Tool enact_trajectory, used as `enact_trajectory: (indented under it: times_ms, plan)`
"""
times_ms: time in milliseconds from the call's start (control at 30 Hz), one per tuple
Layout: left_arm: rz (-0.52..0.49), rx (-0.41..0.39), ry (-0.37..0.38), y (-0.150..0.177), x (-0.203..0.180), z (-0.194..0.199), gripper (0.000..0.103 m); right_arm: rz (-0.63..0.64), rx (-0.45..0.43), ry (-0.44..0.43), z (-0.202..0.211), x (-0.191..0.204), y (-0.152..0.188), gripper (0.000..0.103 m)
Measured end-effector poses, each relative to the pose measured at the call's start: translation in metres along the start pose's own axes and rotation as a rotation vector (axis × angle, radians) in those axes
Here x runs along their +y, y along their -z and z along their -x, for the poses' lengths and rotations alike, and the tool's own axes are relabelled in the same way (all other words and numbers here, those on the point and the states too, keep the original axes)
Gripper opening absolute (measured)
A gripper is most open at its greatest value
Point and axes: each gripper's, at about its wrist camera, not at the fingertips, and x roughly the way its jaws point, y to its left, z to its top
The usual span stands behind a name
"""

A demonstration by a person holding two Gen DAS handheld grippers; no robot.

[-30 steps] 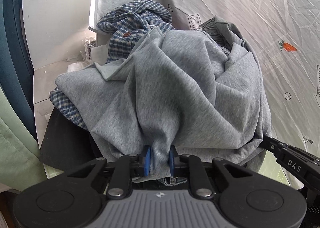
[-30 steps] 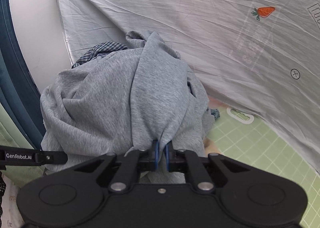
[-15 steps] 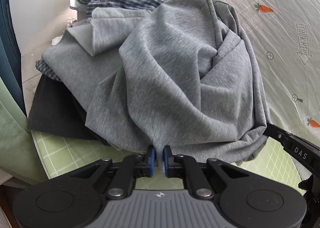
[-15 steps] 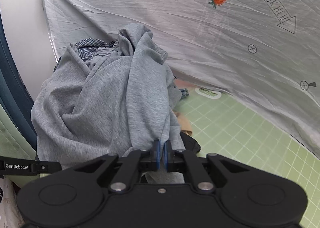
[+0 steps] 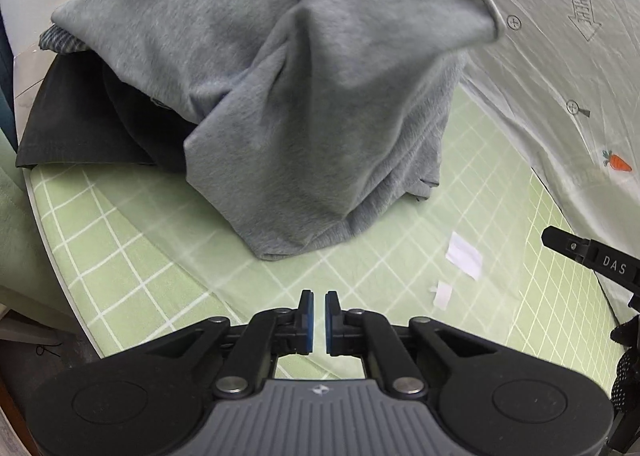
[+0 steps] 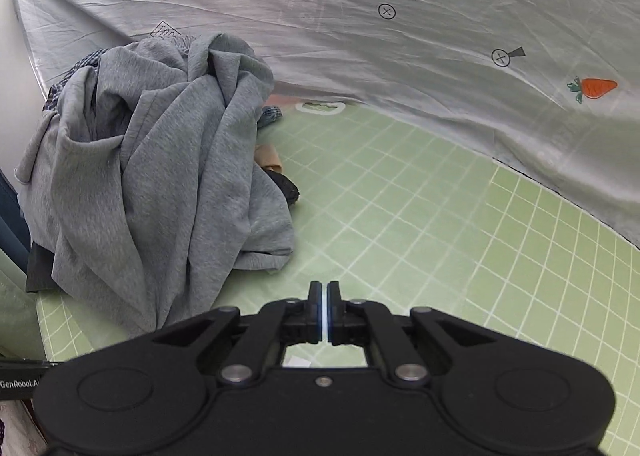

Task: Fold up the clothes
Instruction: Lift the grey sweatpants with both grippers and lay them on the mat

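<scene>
Beyond empty tongs, left (image 5: 319, 322) slightly apart, right (image 6: 324, 311) together: grey garment (image 6: 160, 176) heaped, no clear axis.

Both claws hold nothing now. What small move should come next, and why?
Probably open the left claw and reach forward to the near hem of the grey garment. Both claws are empty over the green mat; the right claw is shut, and the garment lies crumpled on the pile.

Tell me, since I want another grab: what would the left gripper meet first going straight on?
Probably the green checked mat, just short of the grey garment; the left gripper points steeply down, though depth is unclear.
</scene>
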Motion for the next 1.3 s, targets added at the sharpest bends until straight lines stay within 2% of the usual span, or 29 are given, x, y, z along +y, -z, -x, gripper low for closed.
enact_trajectory:
  times_ms: [67, 167, 233, 300, 467, 533, 567, 600, 667, 700, 733, 833, 1033, 1167, 1300]
  plan:
    - [0.031, -0.021, -0.008, -0.005, 0.006, 0.003, 0.026, 0.014, -0.009, -0.014, -0.005, 0.01, -0.01, 0.012]
    - [0.054, -0.058, -0.059, -0.02, 0.013, 0.003, 0.036, 0.045, -0.024, -0.05, -0.017, 0.025, -0.029, 0.024]
    - [0.056, -0.083, -0.086, -0.029, 0.016, 0.001, 0.048, 0.07, -0.038, -0.078, -0.026, 0.038, -0.043, 0.033]
    - [0.048, -0.101, -0.091, -0.039, 0.017, -0.002, 0.057, 0.076, -0.053, -0.112, -0.033, 0.05, -0.058, 0.035]
    - [0.023, -0.131, -0.096, -0.063, 0.015, -0.013, 0.06, 0.051, -0.097, -0.236, -0.049, 0.081, -0.099, 0.051]
    - [0.027, -0.126, -0.092, -0.072, 0.016, -0.021, 0.06, 0.03, -0.102, -0.276, -0.058, 0.09, -0.112, 0.068]
    - [0.03, -0.121, -0.089, -0.076, 0.017, -0.026, 0.06, 0.025, -0.097, -0.287, -0.064, 0.093, -0.117, 0.071]
    - [0.034, -0.109, -0.088, -0.079, 0.017, -0.03, 0.057, 0.03, -0.081, -0.284, -0.071, 0.096, -0.121, 0.069]
    - [0.042, -0.085, -0.089, -0.083, 0.018, -0.037, 0.036, 0.049, -0.044, -0.269, -0.084, 0.103, -0.125, 0.047]
    - [0.045, -0.073, -0.088, -0.085, 0.018, -0.04, 0.01, 0.056, -0.038, -0.26, -0.086, 0.104, -0.124, 0.025]
    - [0.048, -0.061, -0.081, -0.086, 0.019, -0.043, 0.002, 0.058, -0.041, -0.252, -0.087, 0.103, -0.122, 0.02]
    - [0.045, -0.059, -0.073, -0.082, 0.018, -0.045, 0.002, 0.064, -0.071, -0.23, -0.08, 0.092, -0.111, 0.011]
    - [-0.046, -0.054, -0.07, -0.061, 0.0, -0.035, 0.001, 0.064, -0.123, -0.132, -0.042, 0.06, -0.077, 0.01]
    - [-0.153, -0.043, -0.067, -0.038, -0.019, -0.027, 0.001, 0.066, -0.122, -0.045, -0.013, 0.038, -0.038, 0.009]
    - [-0.242, 0.014, -0.047, -0.014, -0.037, -0.032, 0.001, 0.002, -0.081, 0.02, 0.013, -0.001, 0.01, 0.009]
